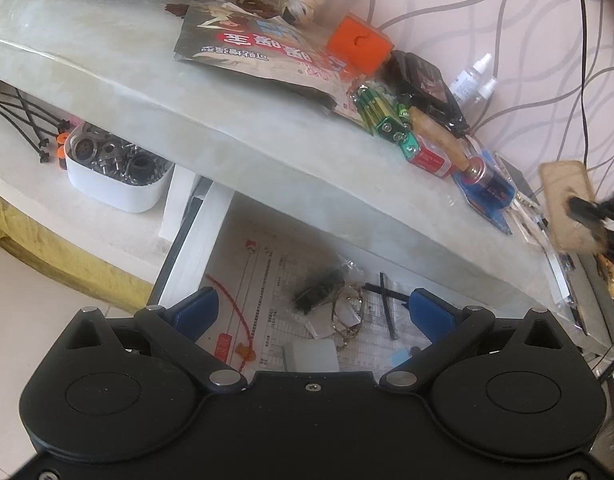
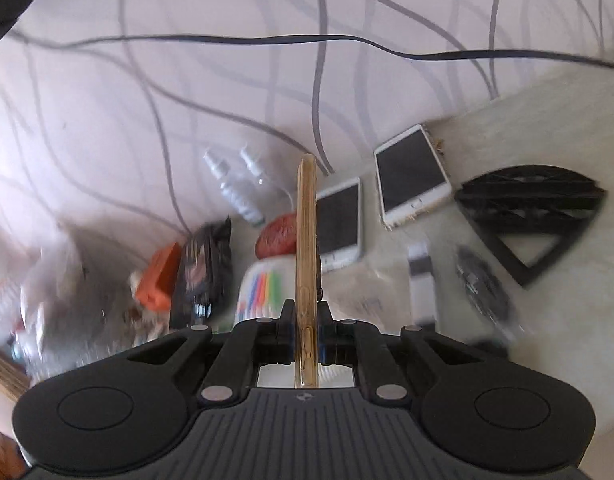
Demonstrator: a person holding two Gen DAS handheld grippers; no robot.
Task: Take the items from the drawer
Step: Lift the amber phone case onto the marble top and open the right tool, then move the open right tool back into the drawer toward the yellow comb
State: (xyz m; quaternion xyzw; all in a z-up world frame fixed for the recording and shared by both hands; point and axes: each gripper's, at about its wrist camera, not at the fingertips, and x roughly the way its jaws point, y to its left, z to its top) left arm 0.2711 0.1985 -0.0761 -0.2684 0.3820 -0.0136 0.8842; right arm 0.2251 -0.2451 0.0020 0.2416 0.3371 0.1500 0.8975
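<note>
The white drawer (image 1: 195, 248) stands pulled out under the pale countertop (image 1: 147, 80). On its paper liner lie a bag of black parts (image 1: 319, 288), gold key rings (image 1: 347, 312), a red cord with a tag (image 1: 235, 320), a small white box (image 1: 311, 356) and black strips (image 1: 387, 308). My left gripper (image 1: 313, 304) hangs open above them, holding nothing. At the far right, my right gripper (image 1: 587, 208) is shut on a yellowish clear phone case (image 1: 567, 200). Its own camera shows the right gripper (image 2: 305, 312) holding the case (image 2: 307, 220) edge-on above the countertop clutter.
The countertop holds batteries (image 1: 383, 116), an orange box (image 1: 359, 46), a printed packet (image 1: 259, 52), dropper bottles (image 2: 235, 184), two phones (image 2: 339, 224) (image 2: 411, 176) and a black fan-shaped stand (image 2: 531, 216). A cable (image 2: 307, 40) crosses the wall. A white tub of metal parts (image 1: 115, 168) sits on the lower shelf.
</note>
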